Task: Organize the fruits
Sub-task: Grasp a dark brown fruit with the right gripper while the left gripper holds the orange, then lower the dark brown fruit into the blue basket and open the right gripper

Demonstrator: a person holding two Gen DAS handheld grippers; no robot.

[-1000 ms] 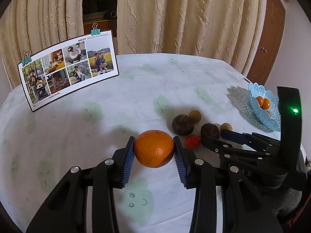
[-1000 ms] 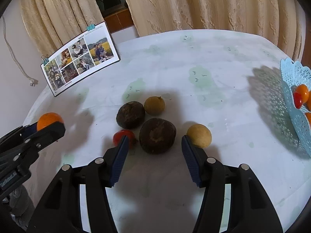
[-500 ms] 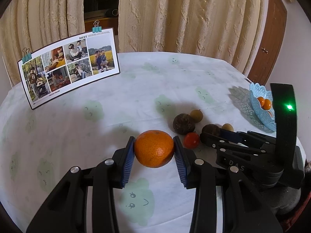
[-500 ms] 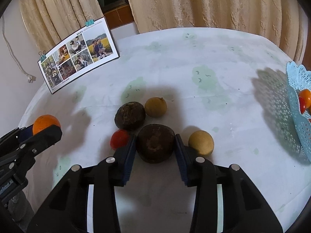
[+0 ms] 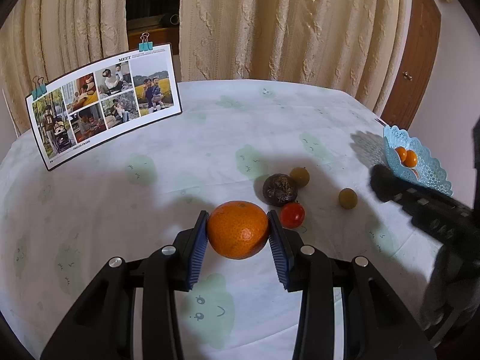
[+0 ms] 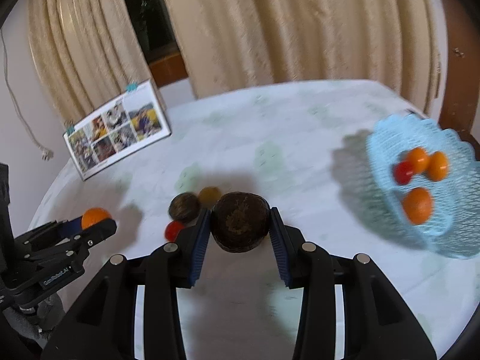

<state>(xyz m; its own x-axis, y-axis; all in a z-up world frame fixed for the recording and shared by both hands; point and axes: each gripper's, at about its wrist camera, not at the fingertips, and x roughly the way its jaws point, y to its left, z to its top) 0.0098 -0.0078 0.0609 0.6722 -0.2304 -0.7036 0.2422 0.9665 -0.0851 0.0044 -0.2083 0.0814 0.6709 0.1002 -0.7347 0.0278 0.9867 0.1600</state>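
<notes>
My left gripper (image 5: 238, 230) is shut on an orange (image 5: 238, 229) above the table. My right gripper (image 6: 240, 223) is shut on a dark brown round fruit (image 6: 240, 221), lifted off the table; that view is blurred. On the cloth lie another dark brown fruit (image 5: 280, 188), a red tomato (image 5: 292, 215) and two small yellow-brown fruits (image 5: 299, 176) (image 5: 348, 198). A light blue lace basket (image 6: 444, 234) at the right holds several small orange fruits (image 6: 417, 205) and a red one (image 6: 403, 172). The basket also shows in the left wrist view (image 5: 432, 177).
A photo board (image 5: 105, 102) held by binder clips stands at the table's back left. Cream curtains (image 5: 285, 24) hang behind the round table, with a brown door (image 5: 417, 54) at the right. The table edge curves close behind the basket.
My right gripper closed on the dark brown fruit, lifted it and swung right toward the blue basket. My left gripper kept holding the orange, almost still.
</notes>
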